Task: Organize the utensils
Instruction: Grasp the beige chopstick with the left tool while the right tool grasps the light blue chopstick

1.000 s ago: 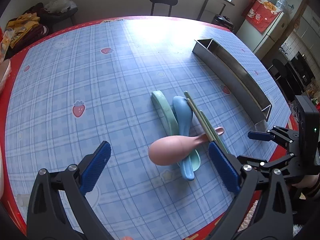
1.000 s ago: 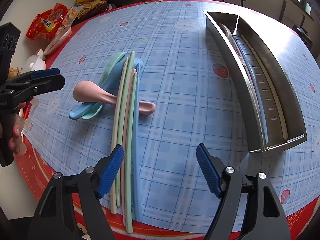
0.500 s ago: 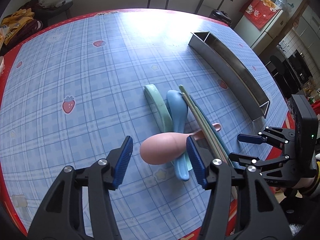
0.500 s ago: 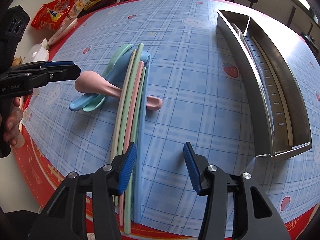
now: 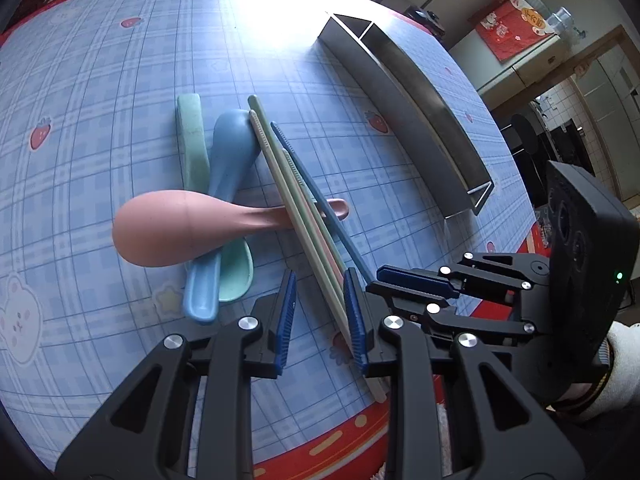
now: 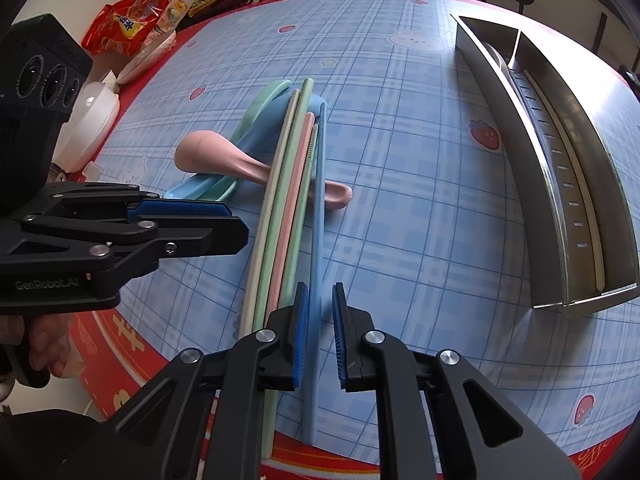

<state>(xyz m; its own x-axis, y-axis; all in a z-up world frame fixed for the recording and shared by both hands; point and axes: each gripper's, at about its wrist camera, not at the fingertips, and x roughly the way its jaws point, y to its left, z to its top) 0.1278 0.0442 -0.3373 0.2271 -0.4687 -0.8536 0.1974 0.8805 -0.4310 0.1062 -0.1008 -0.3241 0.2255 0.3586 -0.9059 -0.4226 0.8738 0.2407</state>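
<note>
My right gripper (image 6: 320, 332) is closing around the blue chopstick (image 6: 319, 216), whose long axis runs straight ahead; left gripper (image 5: 318, 316) is closing beside it.

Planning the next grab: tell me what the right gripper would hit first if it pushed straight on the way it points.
Probably the blue chopstick: it already lies between the closing jaws of the right gripper, with the tablecloth directly beneath. Depth is hard to judge here.
</note>
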